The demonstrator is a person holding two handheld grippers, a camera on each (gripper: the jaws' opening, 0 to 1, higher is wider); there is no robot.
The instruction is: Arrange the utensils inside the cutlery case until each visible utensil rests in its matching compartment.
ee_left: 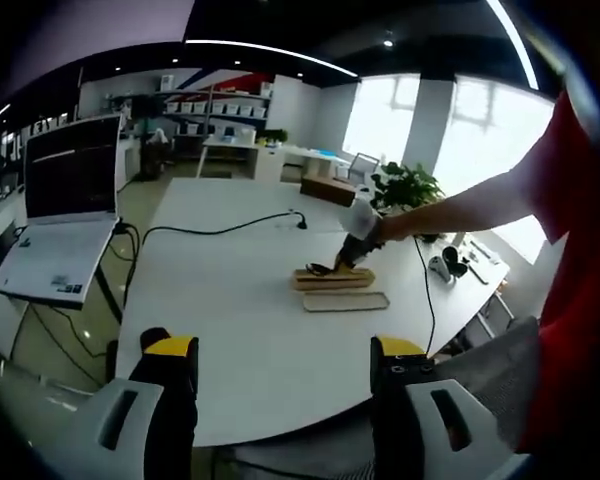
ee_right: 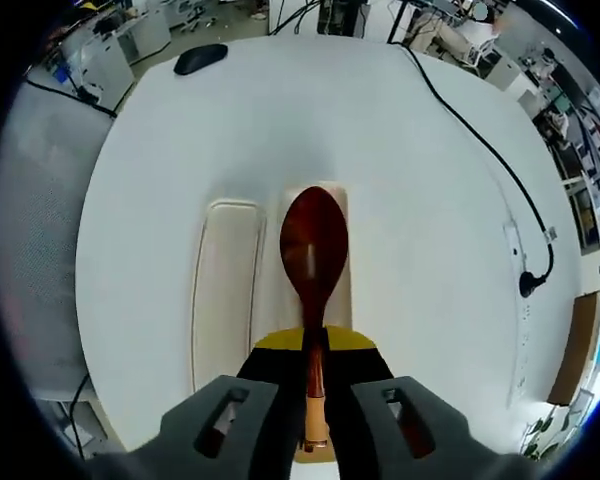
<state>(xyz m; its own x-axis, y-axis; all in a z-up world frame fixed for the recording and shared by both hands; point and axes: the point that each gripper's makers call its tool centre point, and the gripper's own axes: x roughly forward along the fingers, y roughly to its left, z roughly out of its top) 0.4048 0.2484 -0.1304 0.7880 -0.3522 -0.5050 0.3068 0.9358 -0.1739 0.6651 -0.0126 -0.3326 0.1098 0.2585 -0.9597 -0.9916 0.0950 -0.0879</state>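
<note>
Slippage is your risk: your right gripper (ee_right: 314, 400) pinches the spoon (ee_right: 313, 262) by its thin handle only, bowl hanging over the case (ee_right: 332, 300) mid-table, so a tilt could drop it onto the lid (ee_right: 223, 300) just left (not a compartment). Your left gripper (ee_left: 285, 385) stands spread and empty at the near table (ee_left: 240, 350) edge, and its view alone shows the case side-on with your arm reaching over; the right gripper view looks straight down on the spoon.
</note>
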